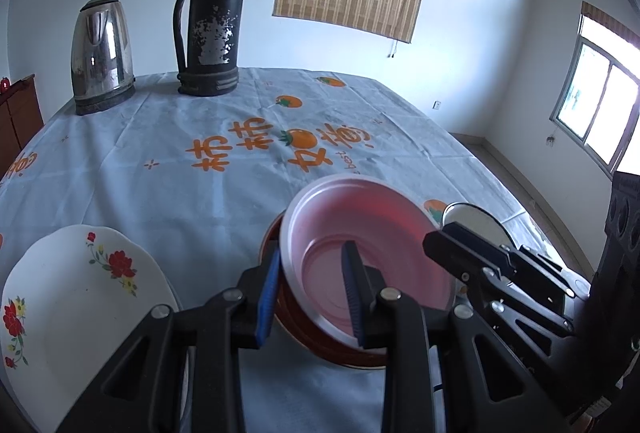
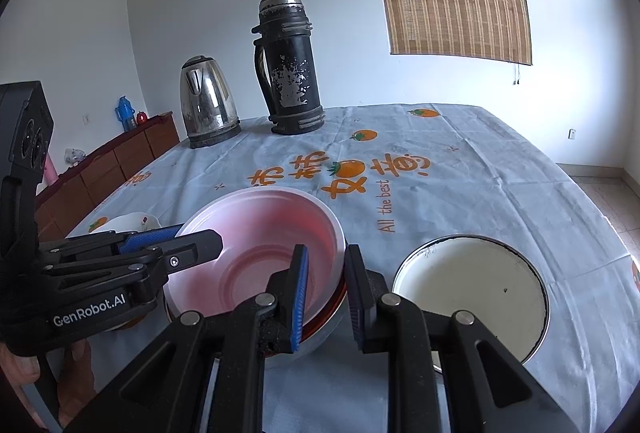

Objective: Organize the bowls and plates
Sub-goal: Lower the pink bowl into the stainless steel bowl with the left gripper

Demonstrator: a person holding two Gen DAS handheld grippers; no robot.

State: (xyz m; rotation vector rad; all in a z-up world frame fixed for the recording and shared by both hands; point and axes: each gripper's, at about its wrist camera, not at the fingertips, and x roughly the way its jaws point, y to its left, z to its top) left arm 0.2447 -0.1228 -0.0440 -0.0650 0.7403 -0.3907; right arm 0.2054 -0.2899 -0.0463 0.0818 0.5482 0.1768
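1. White porcelain first: at your far left the flowered plate (image 1: 80,297) lies flat on the tablecloth (image 1: 160,153), clear of both tools. The right wrist view shows only a sliver of it behind your left tool.
2. Your left gripper (image 1: 310,297) straddles the near-left rim of the pink bowl (image 1: 360,233), one blue pad outside the wall and one inside. The jaws look narrow around that rim, but you cannot tell from either view whether the pads actually press it.
3. That pink bowl sits nested in a red bowl (image 1: 320,345), whose rim shows just beneath it. The stack is on the cloth, below the orange lettering.
4. Your right gripper (image 2: 325,285) straddles the bowl's right rim the same way, jaws narrow, and contact is again unclear.
5. Just right of the stack, the white enamel plate (image 2: 472,285) with a dark rim rests flat, apart from the bowls.
6. Far back at the left stand the steel kettle (image 2: 206,103) and the black thermos (image 2: 290,73), side by side.
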